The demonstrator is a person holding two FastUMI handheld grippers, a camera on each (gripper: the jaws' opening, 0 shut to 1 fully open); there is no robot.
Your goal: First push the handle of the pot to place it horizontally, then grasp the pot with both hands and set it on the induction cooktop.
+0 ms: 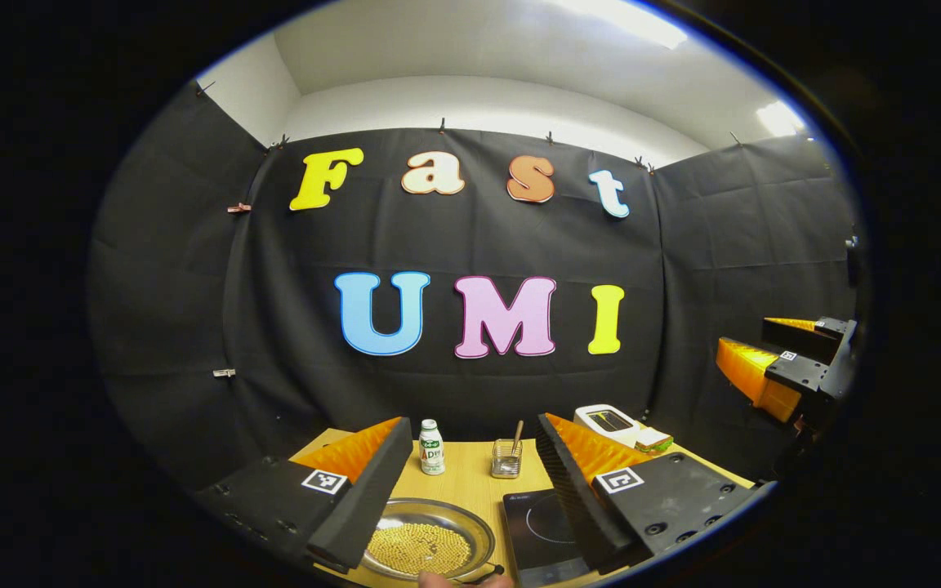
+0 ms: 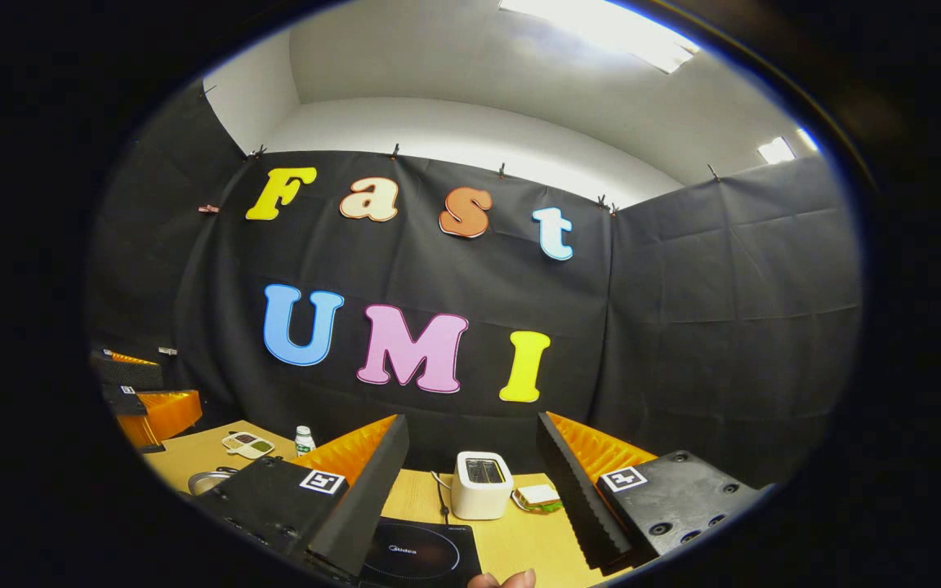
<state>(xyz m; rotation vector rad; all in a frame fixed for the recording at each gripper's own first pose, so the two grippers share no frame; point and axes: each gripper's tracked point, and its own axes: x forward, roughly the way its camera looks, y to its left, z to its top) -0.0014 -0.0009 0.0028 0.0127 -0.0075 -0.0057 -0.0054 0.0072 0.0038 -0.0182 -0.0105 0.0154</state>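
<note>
Both tools are held up above the worktop point(image 1: 462, 482), nothing between their fingers. The left tool point(image 1: 470, 482) has its fingers spread wide, and just ahead of and below them sits the pot point(image 1: 428, 539), a shallow metal pan with a layer of small yellow grains or beans in it. A dark handle point(image 1: 483, 576) pokes out at its near rim, toward the lower edge of the left gripper view, beside a fingertip; how it is angled I cannot tell. Just to the right of the pot, under the left tool's right finger, lies the induction cooktop point(image 1: 537, 531), flat and dark. Beyond the fingers stand a small white bottle point(image 1: 431, 447) and a glass cup point(image 1: 506, 459) with a stick in it.

The right tool point(image 2: 470, 490) is spread open too, with the cooktop below its left finger and a white toaster point(image 2: 481, 483) straight ahead, a sandwich point(image 2: 537, 498) beside it.

I'd judge the pot stiff and fairly light, but smooth and slippery at the rim, and its loose filling will slide or spill if it tips. The handle wants a gentle sideways nudge; for the lift, take opposite rims and keep it level
</note>
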